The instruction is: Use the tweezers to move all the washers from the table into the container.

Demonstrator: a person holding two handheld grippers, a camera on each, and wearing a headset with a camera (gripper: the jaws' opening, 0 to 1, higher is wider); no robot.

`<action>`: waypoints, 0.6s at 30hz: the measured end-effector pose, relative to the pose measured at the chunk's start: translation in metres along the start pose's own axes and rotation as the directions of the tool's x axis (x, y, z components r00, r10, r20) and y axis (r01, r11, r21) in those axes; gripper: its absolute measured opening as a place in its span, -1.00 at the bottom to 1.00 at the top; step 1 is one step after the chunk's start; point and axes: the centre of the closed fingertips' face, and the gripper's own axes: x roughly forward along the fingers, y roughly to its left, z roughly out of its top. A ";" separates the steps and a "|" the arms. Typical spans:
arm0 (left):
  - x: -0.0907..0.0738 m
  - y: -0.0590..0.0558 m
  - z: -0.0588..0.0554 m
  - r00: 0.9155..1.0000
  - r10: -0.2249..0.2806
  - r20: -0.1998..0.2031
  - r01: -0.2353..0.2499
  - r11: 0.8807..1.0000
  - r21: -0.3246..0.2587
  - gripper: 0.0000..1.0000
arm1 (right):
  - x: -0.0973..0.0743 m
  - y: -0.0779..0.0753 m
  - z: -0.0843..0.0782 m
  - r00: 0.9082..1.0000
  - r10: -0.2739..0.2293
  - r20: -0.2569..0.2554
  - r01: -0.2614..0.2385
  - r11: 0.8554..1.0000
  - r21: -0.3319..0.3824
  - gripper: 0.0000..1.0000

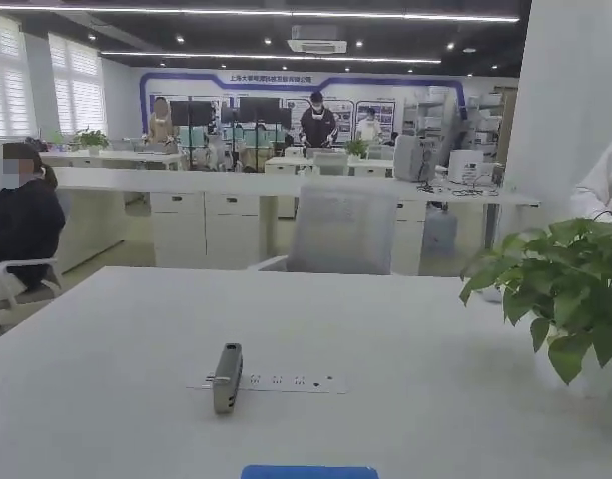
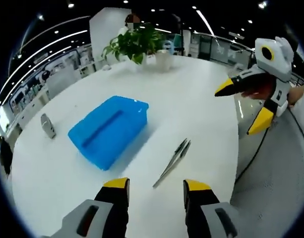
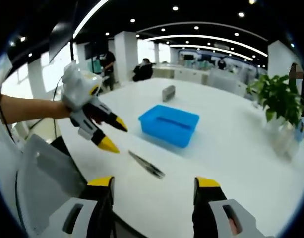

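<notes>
The container (image 1: 307,472) is cut off by the head view's bottom edge (just its far rim shows). The plant (image 1: 560,284) runs past the right edge. In the gripper views the tweezers (image 2: 172,163) are blurred, their tips indistinct; the container's contents cannot be told.

A wide white table (image 1: 405,399) bearing a leafy potted plant (image 1: 570,284) stands in a bright open office, with a grey chair (image 1: 343,228) behind it, rows of white desks (image 1: 186,183), shuttered windows (image 1: 71,95) at the left and long light strips (image 1: 286,13) on the dark ceiling.
</notes>
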 end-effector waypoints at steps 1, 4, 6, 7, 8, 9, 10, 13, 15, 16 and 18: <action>-0.007 0.000 0.002 1.000 0.022 0.018 -0.021 0.999 -0.031 -0.03 | -0.001 -0.001 0.001 1.000 -0.002 0.006 0.002 1.000 0.011 0.28; -0.021 0.000 0.006 0.997 0.059 0.055 -0.054 0.995 -0.083 0.15 | -0.001 -0.002 0.001 1.000 -0.001 0.011 0.001 0.999 0.032 0.31; -0.031 -0.001 0.008 0.992 0.094 0.082 -0.084 0.989 -0.121 0.25 | -0.002 -0.002 0.003 1.000 -0.006 0.021 0.005 1.000 0.031 0.36; -0.035 -0.002 0.008 0.991 0.106 0.086 -0.094 0.987 -0.132 0.33 | -0.002 -0.002 0.003 1.000 -0.006 0.022 0.005 1.000 0.031 0.36; -0.040 -0.004 0.007 0.989 0.117 0.089 -0.103 0.984 -0.144 0.37 | -0.002 -0.002 0.003 1.000 -0.007 0.024 0.006 0.999 0.032 0.37; -0.044 -0.005 0.007 0.985 0.143 0.093 -0.126 0.977 -0.170 0.42 | -0.002 -0.003 0.004 1.000 -0.007 0.026 0.006 0.999 0.034 0.40; -0.047 -0.006 0.006 0.983 0.154 0.098 -0.135 0.975 -0.177 0.51 | -0.002 -0.003 0.004 1.000 -0.008 0.027 0.007 0.999 0.036 0.43; -0.057 -0.009 0.004 0.976 0.193 0.103 -0.169 0.963 -0.209 0.70 | -0.002 -0.003 0.004 0.999 -0.010 0.030 0.009 0.999 0.036 0.47; -0.063 -0.010 0.000 0.968 0.229 0.099 -0.200 0.949 -0.243 0.80 | -0.002 -0.004 0.003 0.999 -0.012 0.030 0.011 0.999 0.032 0.50; -0.067 -0.011 -0.001 0.964 0.244 0.104 -0.211 0.942 -0.260 0.88 | -0.002 -0.004 0.003 1.000 -0.010 0.028 0.010 0.999 0.034 0.50; -0.072 -0.011 -0.004 0.957 0.273 0.098 -0.237 0.930 -0.282 0.97 | -0.002 -0.004 0.003 0.999 -0.014 0.030 0.013 0.999 0.032 0.54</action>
